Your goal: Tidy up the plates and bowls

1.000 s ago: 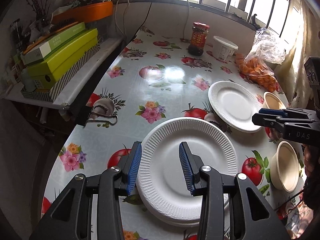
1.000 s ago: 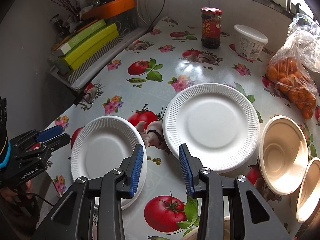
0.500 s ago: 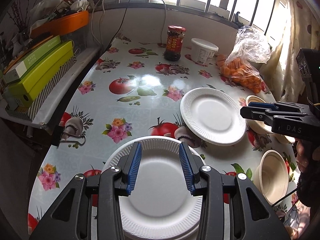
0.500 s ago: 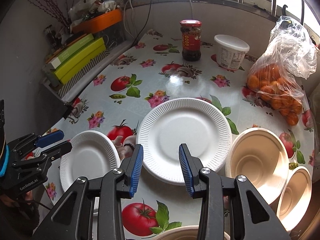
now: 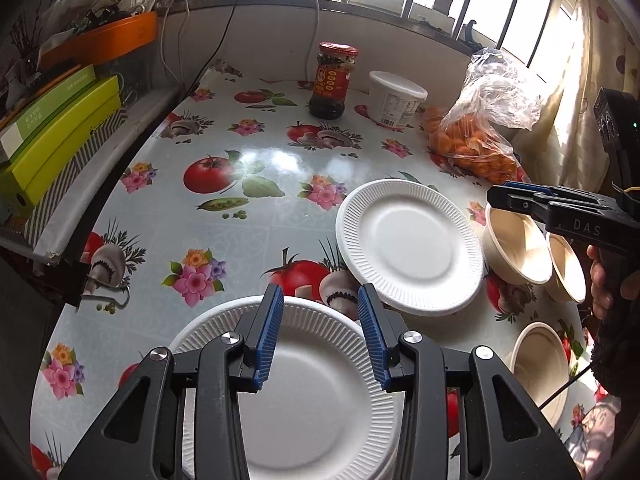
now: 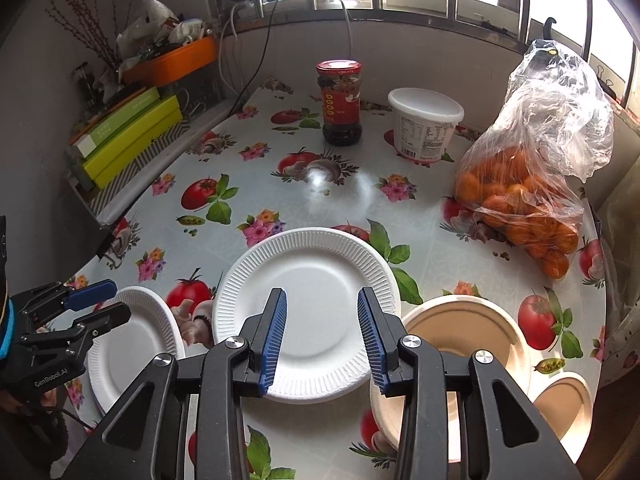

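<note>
Left gripper [image 5: 319,338], jaws apart, hovers over a stack of white plates [image 5: 320,400]; right gripper [image 6: 322,338], jaws apart, above a single plate [image 6: 308,312] beside tan bowls [image 6: 468,332]

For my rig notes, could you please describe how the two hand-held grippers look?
Both are black plastic with ribbed blue finger pads and silver pivot bolts. The left hand-held gripper reads "GenRobot.AI" with a cyan band behind it; the right hand-held gripper reads "DAS" and trails a thin black cable.
</note>
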Tool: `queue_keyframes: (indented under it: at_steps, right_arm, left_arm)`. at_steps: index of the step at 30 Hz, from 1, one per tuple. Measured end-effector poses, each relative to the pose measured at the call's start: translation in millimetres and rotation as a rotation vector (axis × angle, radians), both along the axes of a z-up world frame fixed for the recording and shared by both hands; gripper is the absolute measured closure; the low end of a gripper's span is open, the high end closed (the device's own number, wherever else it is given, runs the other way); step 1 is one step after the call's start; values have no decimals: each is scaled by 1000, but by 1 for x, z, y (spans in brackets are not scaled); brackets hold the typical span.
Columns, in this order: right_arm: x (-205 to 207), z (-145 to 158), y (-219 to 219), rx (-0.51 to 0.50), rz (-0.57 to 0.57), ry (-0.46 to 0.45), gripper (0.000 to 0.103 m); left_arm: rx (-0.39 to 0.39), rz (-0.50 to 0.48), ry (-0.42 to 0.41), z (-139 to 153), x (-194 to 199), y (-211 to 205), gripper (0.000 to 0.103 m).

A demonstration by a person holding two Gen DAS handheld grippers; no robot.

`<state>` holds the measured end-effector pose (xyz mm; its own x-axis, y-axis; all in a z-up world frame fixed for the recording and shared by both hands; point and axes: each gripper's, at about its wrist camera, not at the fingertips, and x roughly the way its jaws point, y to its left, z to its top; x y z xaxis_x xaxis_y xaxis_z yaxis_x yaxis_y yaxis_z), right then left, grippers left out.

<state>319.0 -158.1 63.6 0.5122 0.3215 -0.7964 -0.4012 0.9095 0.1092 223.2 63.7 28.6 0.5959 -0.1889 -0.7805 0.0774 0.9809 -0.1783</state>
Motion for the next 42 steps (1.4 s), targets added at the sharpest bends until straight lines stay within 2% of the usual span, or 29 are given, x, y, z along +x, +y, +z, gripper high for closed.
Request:
queue_keyframes:
  at_steps: [3,7,16,23,29,42]
  right_arm:
    - [13,-4,-6,-11,-3,9,66]
    - [34,-12,-13,-3,-14,47,66]
    - [80,-38,-21,26,-28,141,66]
    - [92,-53,-17,9,-9,172,67]
    - [99,-63,-13,-3,7,202,70]
    - [106,-72,-13,15,-2,239,71]
  left_arm:
    - [6,-13,9,-4,7,-6,63]
    - [-64,-25,52,-11,20,-10,63]
    - [-137,-48,140,-31,41,-28,63]
    - [-157,-41,173,-40,50,-30,63]
    - [-213,-35,210,-48,57,-28,63]
    - [-205,-35,244,-52,59,-31,63]
